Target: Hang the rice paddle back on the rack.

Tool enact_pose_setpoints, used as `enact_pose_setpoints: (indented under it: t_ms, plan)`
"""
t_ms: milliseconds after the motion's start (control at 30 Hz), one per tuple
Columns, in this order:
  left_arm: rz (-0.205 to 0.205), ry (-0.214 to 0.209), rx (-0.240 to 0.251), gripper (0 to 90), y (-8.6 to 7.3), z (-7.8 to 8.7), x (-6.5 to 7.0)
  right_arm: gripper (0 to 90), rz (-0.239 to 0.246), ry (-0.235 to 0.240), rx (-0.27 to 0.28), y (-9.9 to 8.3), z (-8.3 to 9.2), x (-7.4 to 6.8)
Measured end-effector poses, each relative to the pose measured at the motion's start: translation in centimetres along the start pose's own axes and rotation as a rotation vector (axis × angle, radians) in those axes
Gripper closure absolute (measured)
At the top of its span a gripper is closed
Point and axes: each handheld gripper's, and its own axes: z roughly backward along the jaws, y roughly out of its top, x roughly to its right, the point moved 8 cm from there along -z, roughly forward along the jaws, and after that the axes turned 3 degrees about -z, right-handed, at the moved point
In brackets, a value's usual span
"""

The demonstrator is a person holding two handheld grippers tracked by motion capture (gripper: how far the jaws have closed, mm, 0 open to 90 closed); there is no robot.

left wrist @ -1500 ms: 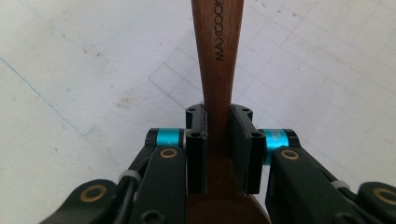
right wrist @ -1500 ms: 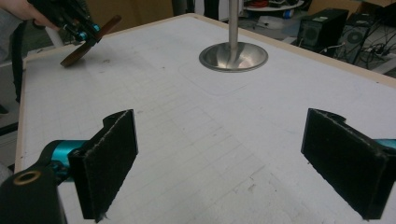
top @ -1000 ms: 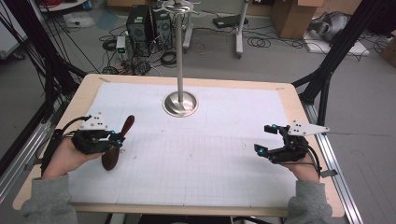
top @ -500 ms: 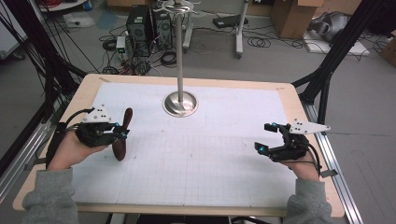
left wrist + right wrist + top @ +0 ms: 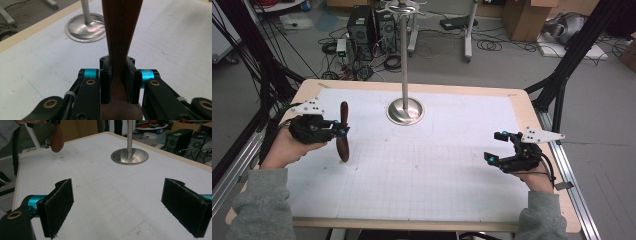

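On the left side of the table (image 5: 447, 89), which is covered with a white gridded sheet, the left gripper (image 5: 338, 131) has its jaws closed on a dark brown wooden spoon-shaped utensil (image 5: 344, 131). In the high view the wooden utensil stands nearly upright, its rounded wider end hanging low over the sheet and its narrower end pointing up, with the jaws clamped around its middle. The left gripper view (image 5: 117, 82) shows both black pads pressed flat against the sides of the brown wood (image 5: 120, 37), which runs up between them and out past the top of the frame. The person's left hand (image 5: 287, 147) grips the tool body from behind, the grey sleeve below it.

Near the right edge of the table, the right gripper (image 5: 493, 147) has its jaws spread wide with nothing between them; the right gripper view (image 5: 122, 207) shows only bare gridded sheet between the two black foam pads (image 5: 58, 205).

A shiny metal stand with a round base (image 5: 405, 111) and a thin upright pole rises at the far middle of the table, well apart from both grippers.
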Motion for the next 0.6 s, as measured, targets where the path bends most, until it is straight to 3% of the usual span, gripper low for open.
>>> enact_pose_setpoints:
  t_ms: [167,300,600]
  plan:
    - [0.027,-0.012,0.000,77.2,0.2,-0.1,-0.9,9.6,-0.002,-0.003,-0.008,-0.1,-0.2,0.2]
    - [0.033,0.006,-0.008,77.2,0.5,-0.1,-1.6,9.5,-0.005,0.000,0.000,0.0,0.0,0.1]
    - [0.009,0.013,-0.003,77.2,2.4,-0.3,-2.4,9.5,-0.006,0.000,0.011,0.1,0.2,0.3]
